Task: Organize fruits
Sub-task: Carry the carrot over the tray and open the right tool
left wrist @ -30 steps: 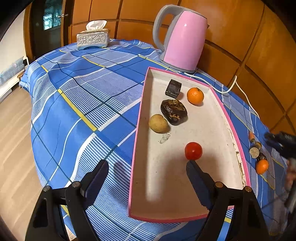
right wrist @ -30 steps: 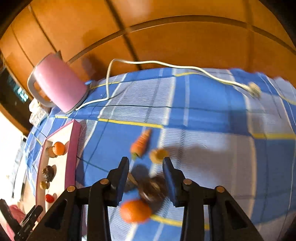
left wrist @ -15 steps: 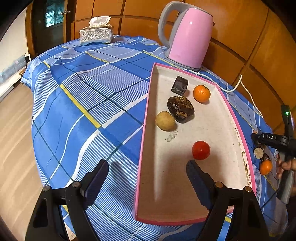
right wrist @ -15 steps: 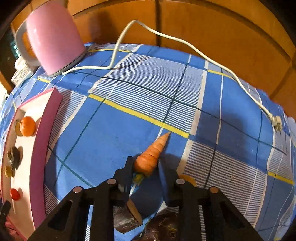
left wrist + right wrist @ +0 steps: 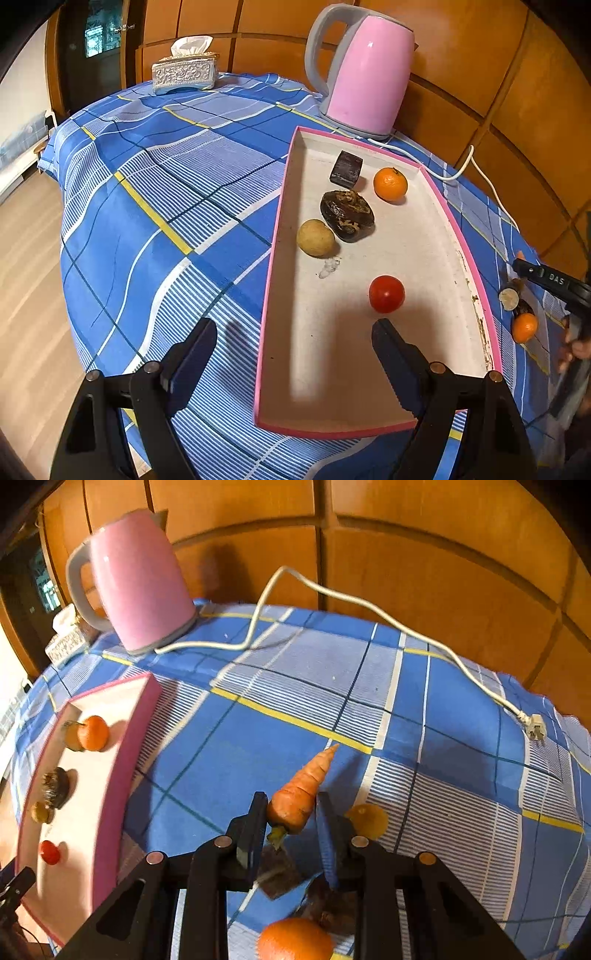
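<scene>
Carrot: the item in hand at this step, pinched at its thick end between the pads of the right gripper, tip pointing away toward the far wall. We see it over the blue checked cloth, right of the pink-rimmed tray; whether it has left the cloth we cannot tell. Just beside it lie a yellow slice, a dark lump and an orange at the near edge.

The tray already holds a second orange, a brown block, a dark wrinkled fruit, a tan round fruit and a tomato. The left gripper hangs over the tray's near end with its jaws spread wide and nothing between them, one finger over the cloth, the other over the tray floor.

We judge the step to be the pick-up of the carrot, with sorting partly done. The next move calls for lifting it clear of its neighbours, carrying it left over the pink rim, and setting it on bare tray floor. The tapered shape may pivot in so short a grip. The kettle and its cord stand far off, clear of that path.
</scene>
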Tool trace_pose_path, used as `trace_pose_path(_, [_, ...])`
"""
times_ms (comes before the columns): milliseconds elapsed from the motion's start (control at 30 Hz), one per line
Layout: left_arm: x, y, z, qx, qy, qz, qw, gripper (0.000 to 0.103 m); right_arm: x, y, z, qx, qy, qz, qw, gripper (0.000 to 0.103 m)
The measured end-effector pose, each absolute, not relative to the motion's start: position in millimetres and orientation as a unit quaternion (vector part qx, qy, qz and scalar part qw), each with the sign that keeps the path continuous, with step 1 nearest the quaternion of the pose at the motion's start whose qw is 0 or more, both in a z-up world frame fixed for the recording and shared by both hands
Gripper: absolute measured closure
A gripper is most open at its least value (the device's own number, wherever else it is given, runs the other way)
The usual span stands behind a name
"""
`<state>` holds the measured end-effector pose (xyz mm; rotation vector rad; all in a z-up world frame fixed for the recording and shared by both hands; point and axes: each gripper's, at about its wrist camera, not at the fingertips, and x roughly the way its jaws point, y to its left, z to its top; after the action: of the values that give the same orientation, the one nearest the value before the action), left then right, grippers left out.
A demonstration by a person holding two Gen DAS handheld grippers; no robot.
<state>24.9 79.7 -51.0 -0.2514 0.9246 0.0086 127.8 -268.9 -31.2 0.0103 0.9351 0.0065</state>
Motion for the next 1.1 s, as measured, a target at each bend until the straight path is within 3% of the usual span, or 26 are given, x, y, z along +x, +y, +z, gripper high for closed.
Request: trace_pose_path(1100, [17, 88, -46, -0.142, 0.432, 0.011, 0.891, 0.015, 36, -165, -15, -0.017, 0.437, 0.195, 0.878, 0.077])
